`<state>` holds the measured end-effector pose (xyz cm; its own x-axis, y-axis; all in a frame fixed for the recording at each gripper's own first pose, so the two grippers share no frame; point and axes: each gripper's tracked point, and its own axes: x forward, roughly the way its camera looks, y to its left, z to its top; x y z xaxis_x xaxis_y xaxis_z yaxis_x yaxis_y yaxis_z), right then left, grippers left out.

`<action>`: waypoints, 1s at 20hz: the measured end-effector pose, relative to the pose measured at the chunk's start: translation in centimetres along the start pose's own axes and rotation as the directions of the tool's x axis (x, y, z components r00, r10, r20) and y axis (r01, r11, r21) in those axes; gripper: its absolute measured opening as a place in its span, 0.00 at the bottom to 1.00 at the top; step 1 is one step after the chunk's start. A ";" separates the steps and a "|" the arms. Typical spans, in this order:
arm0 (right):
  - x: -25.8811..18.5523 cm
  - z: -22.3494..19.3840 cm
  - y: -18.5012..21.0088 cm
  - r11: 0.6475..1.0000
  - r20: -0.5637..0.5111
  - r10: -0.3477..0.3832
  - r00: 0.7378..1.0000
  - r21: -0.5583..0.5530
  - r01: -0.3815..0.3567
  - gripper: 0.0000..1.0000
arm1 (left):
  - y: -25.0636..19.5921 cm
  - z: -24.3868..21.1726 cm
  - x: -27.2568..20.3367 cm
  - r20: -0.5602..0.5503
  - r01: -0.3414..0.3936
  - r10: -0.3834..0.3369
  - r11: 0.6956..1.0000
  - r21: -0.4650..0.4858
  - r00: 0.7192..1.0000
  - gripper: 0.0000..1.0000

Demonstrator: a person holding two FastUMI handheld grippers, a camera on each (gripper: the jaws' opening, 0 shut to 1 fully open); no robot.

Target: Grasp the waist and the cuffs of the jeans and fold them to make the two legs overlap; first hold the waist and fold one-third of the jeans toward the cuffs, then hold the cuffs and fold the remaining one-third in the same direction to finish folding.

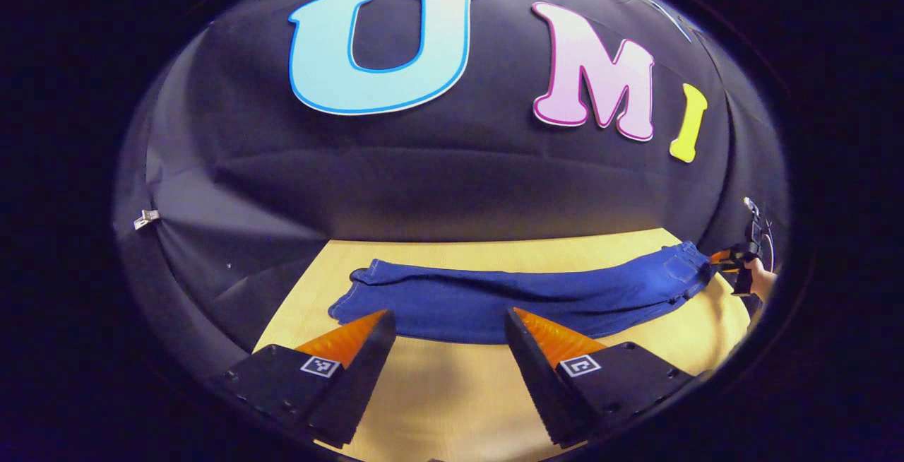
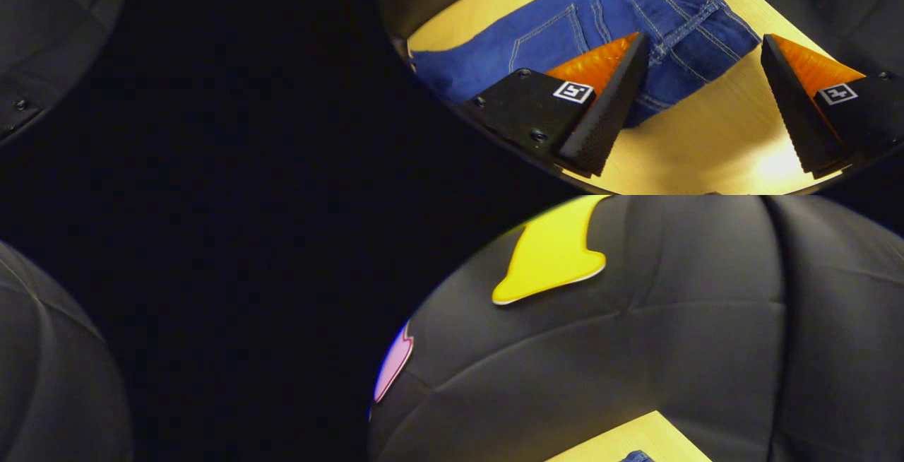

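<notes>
Nearest, the left gripper (image 1: 446, 328) hangs with fingers spread apart above the table's (image 1: 452, 405) near edge, just short of the jeans (image 1: 522, 296). These lie flat lengthwise across the table, legs overlapped. At their waist end, the right gripper (image 2: 699, 59) is likewise spread, one finger (image 2: 607, 95) over the denim.

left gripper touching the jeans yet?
Apart. The left gripper view shows the left gripper open, with bare table between its fingertips and the jeans lying beyond.
</notes>
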<state>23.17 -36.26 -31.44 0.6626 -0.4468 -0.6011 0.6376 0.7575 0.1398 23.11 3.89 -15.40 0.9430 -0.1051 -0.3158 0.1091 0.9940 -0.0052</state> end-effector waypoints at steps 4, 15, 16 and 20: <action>-0.2 0.3 -0.3 0.998 -0.013 -0.029 1.000 0.063 0.030 0.99 | -2.7 -0.3 1.1 -0.016 0.042 -0.042 0.999 -0.030 0.999 0.97; -0.1 1.0 -0.6 0.999 0.039 -0.011 0.999 0.039 0.009 1.00 | -4.7 -1.5 2.6 -0.053 0.061 -0.065 0.996 -0.071 0.996 0.98; -0.9 1.1 -0.5 1.000 0.040 -0.013 0.999 0.028 0.012 1.00 | -4.9 -1.6 2.8 -0.055 0.064 -0.068 0.995 -0.080 0.996 0.98; -0.5 1.3 0.3 1.000 0.088 0.014 0.996 -0.008 -0.013 0.15 | -4.8 -2.9 3.3 -0.078 0.060 -0.067 0.994 -0.091 0.995 0.98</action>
<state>23.52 -36.44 -30.08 0.7035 -0.4767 -0.5271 0.6259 0.7670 0.1417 24.75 -1.17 -19.19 0.9061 -0.1689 -0.3879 0.1363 0.9845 -0.1103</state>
